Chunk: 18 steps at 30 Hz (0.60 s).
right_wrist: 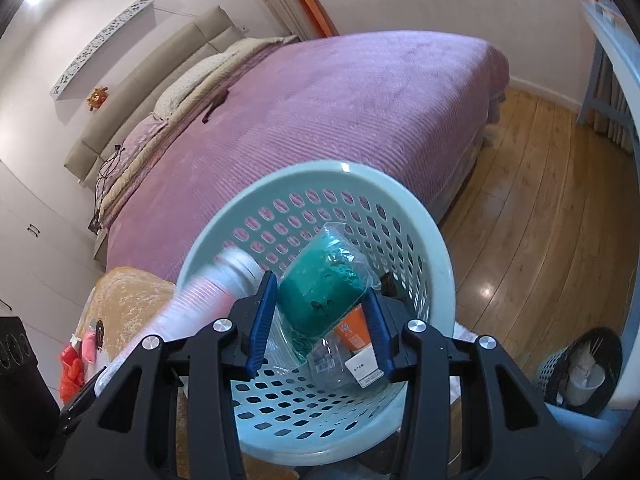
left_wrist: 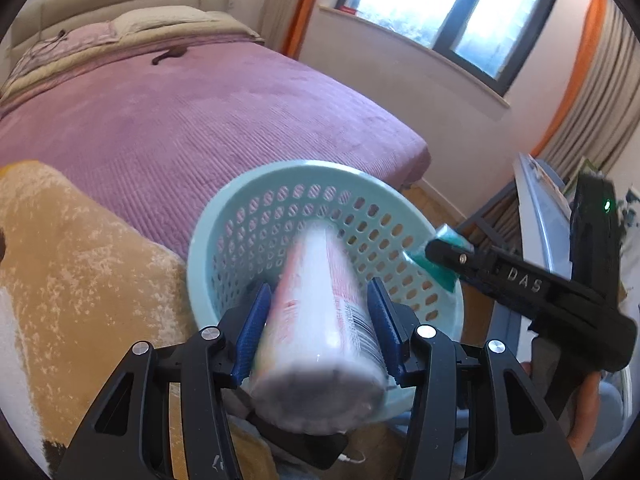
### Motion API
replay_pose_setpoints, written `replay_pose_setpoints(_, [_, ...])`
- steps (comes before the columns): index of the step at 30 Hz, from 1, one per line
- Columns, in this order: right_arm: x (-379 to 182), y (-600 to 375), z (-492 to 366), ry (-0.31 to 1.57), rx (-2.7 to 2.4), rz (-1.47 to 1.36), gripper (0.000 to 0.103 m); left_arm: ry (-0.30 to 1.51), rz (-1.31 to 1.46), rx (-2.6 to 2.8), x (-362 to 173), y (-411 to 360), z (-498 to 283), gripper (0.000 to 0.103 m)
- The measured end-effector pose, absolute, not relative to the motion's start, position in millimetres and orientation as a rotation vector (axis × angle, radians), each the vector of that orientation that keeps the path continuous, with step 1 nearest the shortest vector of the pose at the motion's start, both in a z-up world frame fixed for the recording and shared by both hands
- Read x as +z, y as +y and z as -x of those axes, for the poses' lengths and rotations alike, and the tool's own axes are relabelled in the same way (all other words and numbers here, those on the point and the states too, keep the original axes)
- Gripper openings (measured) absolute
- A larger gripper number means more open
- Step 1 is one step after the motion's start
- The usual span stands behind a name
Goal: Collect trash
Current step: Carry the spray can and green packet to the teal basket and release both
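The left gripper (left_wrist: 318,330) is clenched on a white and pink bottle (left_wrist: 320,332) whose far end reaches into the pale blue basket (left_wrist: 224,216). The right gripper (right_wrist: 322,330) grasps a clear bag with green stuff (right_wrist: 326,292) over the same basket (right_wrist: 424,248). Behind the basket lies the bed with a purple cover (right_wrist: 340,112).

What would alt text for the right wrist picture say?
The right gripper holds a clear bag of green material over a pale blue perforated basket, with a white and pink bottle entering from the left. A purple bed lies behind.
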State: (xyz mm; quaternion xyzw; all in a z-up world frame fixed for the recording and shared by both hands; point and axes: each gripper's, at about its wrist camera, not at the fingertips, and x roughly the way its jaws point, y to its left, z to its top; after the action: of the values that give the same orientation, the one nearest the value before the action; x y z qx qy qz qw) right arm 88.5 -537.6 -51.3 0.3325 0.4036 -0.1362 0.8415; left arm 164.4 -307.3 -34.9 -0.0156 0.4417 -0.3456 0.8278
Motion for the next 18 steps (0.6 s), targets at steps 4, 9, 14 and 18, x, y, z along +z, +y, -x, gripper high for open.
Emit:
replay_pose_setpoints(4, [-54, -535, -90, 0.865, -0.287, -0.700, 0.054, 0.922, 0.092, -0.734, -31, -292, -165, 0.062])
replay_pose_setpoints(9, [-46, -521, -90, 0.857, -0.277, -0.675, 0.055, 0.892, 0.120, -0.738, -17, -277, -160, 0.062])
replay_pose_setpoints(14, [-30, -504, -88, 0.836, -0.249, -0.646, 0.055, 0.854, 0.159, -0.747, 1, -253, -151, 0.062])
replay_pose_setpoints(18, [-11, -479, -88, 0.810, -0.206, -0.617, 0.055, 0.813, 0.178, -0.746, 16, -231, -142, 0.062])
